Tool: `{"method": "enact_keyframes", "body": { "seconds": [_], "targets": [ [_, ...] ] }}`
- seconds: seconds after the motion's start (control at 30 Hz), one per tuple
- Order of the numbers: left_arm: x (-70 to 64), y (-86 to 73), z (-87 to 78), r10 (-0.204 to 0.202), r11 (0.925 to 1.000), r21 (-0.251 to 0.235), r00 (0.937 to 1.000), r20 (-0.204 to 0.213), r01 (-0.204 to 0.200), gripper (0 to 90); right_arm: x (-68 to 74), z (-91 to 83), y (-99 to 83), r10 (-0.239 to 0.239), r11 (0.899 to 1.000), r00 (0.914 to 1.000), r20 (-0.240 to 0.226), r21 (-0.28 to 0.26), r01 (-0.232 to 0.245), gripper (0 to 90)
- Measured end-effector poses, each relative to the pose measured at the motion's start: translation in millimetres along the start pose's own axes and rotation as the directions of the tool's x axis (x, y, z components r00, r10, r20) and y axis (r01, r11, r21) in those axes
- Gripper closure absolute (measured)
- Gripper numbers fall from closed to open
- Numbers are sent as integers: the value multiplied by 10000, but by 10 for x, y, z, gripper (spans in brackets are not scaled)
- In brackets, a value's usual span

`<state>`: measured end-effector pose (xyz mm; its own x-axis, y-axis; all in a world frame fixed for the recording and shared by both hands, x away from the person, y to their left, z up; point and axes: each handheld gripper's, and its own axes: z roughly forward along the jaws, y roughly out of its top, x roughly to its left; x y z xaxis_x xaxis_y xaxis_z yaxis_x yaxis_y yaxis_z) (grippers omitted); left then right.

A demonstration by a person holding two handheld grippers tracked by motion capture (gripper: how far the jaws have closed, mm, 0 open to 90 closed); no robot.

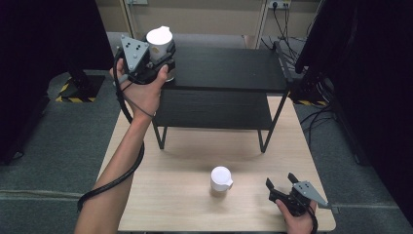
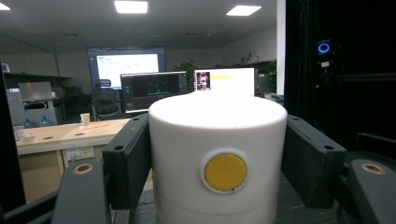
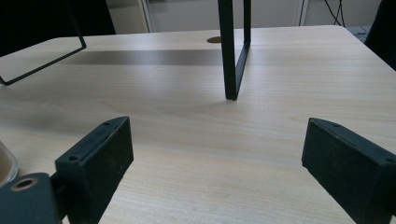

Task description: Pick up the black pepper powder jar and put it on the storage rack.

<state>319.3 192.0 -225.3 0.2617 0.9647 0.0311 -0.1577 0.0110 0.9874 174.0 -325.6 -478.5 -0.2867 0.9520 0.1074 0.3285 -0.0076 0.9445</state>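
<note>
- The left gripper (image 1: pixel 158 61), held up at the near-left corner of the black two-tier metal shelf rack (image 1: pixel 229 68), is clamped on a white cylindrical plastic cup with a small spout (image 1: pixel 159 41); in the left gripper view its two black jaws press the cup's (image 2: pixel 217 158) sides, with a round yellow dot on the wall facing the camera.
- That cup stands upright, its long axis vertical, at the rack's top-tier left end, close over the board or on it; I cannot tell whether its base already rests there.
- The relation that matters, as I judge it: cup base against top shelf. If the cup is seated flat, the jaws can simply part and back off toward the person.
- A second white spouted plastic cup (image 1: pixel 221 179) stands upright on the pale wooden table (image 1: pixel 185 204) in front of the rack, well below and forward of its lower shelf.
- The right gripper (image 1: pixel 282 187) rests low at the table's near edge, to the right of that second cup and much nearer to it than the left one is; its jaws stand wide apart over bare wood, gripping nothing.
- In the right gripper view, a rack leg (image 3: pixel 233 56) stands straight ahead.
</note>
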Motion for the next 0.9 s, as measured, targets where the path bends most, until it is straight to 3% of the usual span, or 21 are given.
{"method": "enact_keyframes", "body": {
  "seconds": [0.4, 0.53, 0.7, 0.9],
  "targets": [
    [48, 63, 73, -410, 9986, 343, 9992, 9, 410, 305, 1, 1, 1, -30, 10000, 10000, -11, 5, 30, 93],
    [113, 68, 98, -761, 9961, 474, 9967, 293, 747, 265, -1, 1, 1, -21, 10000, 10000, -17, 4, 21, 93],
    [62, -21, 47, -772, 9969, 145, 9970, -31, 772, 149, -1, 1, 1, -33, 10000, 10000, -21, 4, 33, 92],
    [42, -116, -102, -483, 9987, -130, 9988, -19, 483, 134, -2, 2, 2, -44, 10000, 10000, -27, 12, 44, 91]
  ]
}}
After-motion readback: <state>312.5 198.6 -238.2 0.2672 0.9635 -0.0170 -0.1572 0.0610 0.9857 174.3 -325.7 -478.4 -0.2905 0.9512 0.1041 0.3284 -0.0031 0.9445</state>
